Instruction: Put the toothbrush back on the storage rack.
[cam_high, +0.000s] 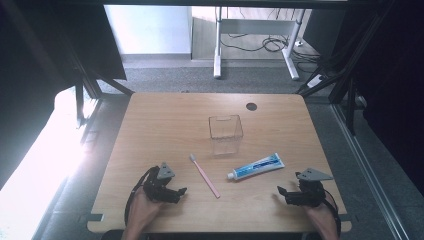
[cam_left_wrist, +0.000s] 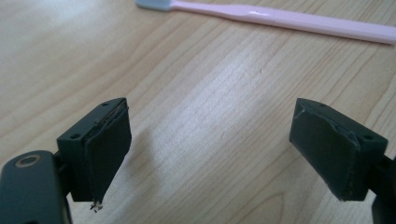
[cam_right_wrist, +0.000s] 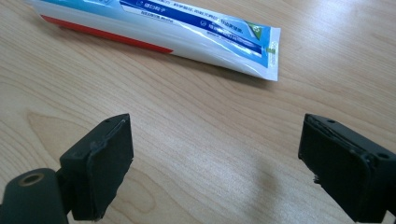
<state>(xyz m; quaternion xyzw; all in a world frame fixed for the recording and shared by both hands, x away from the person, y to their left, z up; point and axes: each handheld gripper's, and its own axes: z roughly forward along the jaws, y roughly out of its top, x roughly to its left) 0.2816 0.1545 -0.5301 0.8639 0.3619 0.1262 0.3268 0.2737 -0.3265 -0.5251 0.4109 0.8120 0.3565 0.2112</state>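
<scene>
A pink toothbrush (cam_high: 204, 175) lies diagonally on the wooden table (cam_high: 165, 125), bristle end toward the far side. A white and blue toothpaste tube (cam_high: 256, 167) lies to its right, cap pointing left. Behind both stands a clear square plastic cup (cam_high: 225, 134). My left gripper (cam_high: 181, 192) rests low near the front edge, left of the toothbrush, open with nothing between its pads. In the left gripper view the toothbrush (cam_left_wrist: 280, 17) crosses the top. My right gripper (cam_high: 281, 192) sits at the front right, open and empty. In the right gripper view the tube (cam_right_wrist: 159, 32) lies just beyond the jaws.
A round dark hole (cam_high: 251, 106) marks the table's far right area. Black frame posts (cam_high: 345, 80) stand around the table. A white desk frame (cam_high: 255, 45) with cables stands on the floor beyond the far edge.
</scene>
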